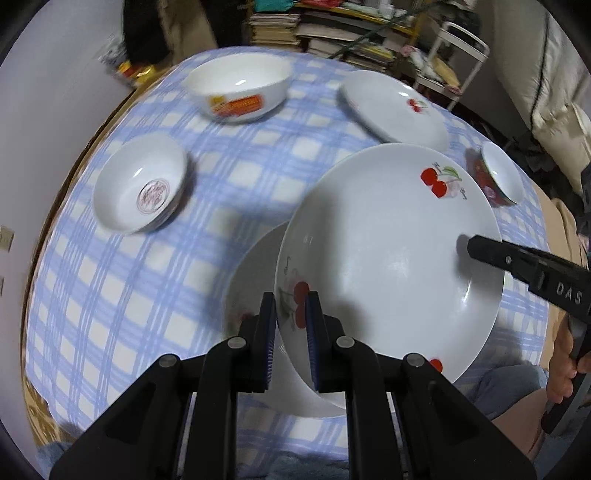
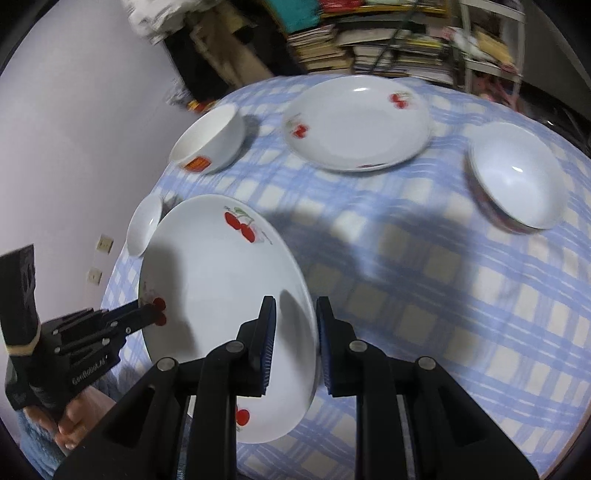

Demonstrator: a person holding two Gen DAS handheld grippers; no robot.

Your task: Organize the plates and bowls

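Both grippers hold a white cherry plate, tilted, above the blue checked tablecloth. My left gripper is shut on its near rim, and shows in the right wrist view as the left gripper at the plate's far left edge. My right gripper is shut on the opposite rim; its tip, the right gripper, reaches in from the right. Under the held plate lies another white plate, mostly hidden.
On the tablecloth stand a bowl with an orange label, a bowl with a red stamp inside, a second cherry plate and a red-patterned bowl. Stacked books and a white rack stand behind.
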